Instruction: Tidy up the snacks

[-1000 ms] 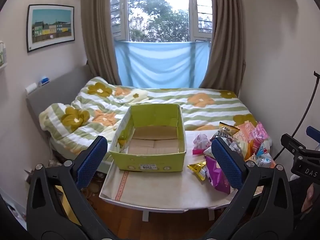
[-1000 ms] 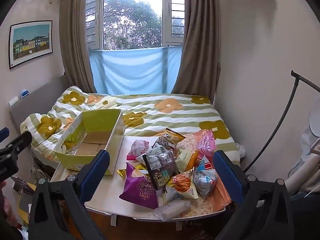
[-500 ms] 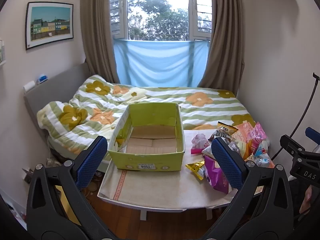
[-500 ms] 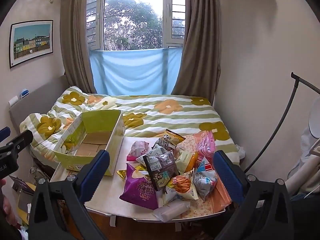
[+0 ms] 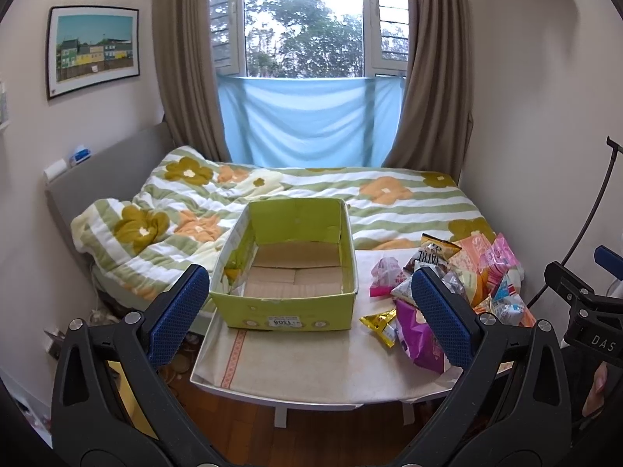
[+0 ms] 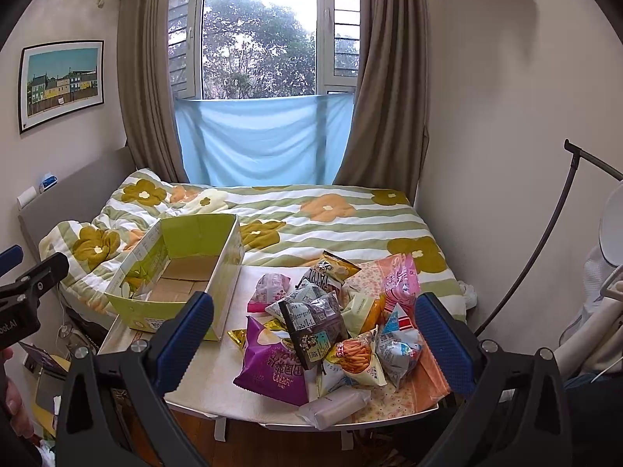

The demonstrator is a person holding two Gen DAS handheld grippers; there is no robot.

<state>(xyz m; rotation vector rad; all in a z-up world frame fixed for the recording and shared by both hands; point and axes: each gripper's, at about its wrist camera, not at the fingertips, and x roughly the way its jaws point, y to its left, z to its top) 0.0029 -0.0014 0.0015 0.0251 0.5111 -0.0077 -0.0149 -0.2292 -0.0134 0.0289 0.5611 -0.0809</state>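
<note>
An empty green cardboard box (image 5: 290, 313) stands on the left of a small white table (image 5: 311, 366); it also shows in the right wrist view (image 6: 183, 241). A pile of snack bags (image 6: 335, 323) lies on the table's right side, with a purple bag (image 6: 272, 369) in front and a dark bag (image 6: 311, 327) on top. The pile also shows in the left wrist view (image 5: 447, 272). My left gripper (image 5: 307, 311) is open and empty, held back from the table facing the box. My right gripper (image 6: 313, 334) is open and empty, held back facing the pile.
A bed with a striped flower quilt (image 5: 350, 202) lies right behind the table. Walls close in on both sides. A black lamp stand (image 6: 545, 241) and a white fan (image 6: 611, 225) are at the right. Clutter sits on the wood floor at the left (image 5: 179, 362).
Both views have shifted only slightly; the left gripper has drifted a little, so the box sits slightly higher in its view. Both grippers stay open.
</note>
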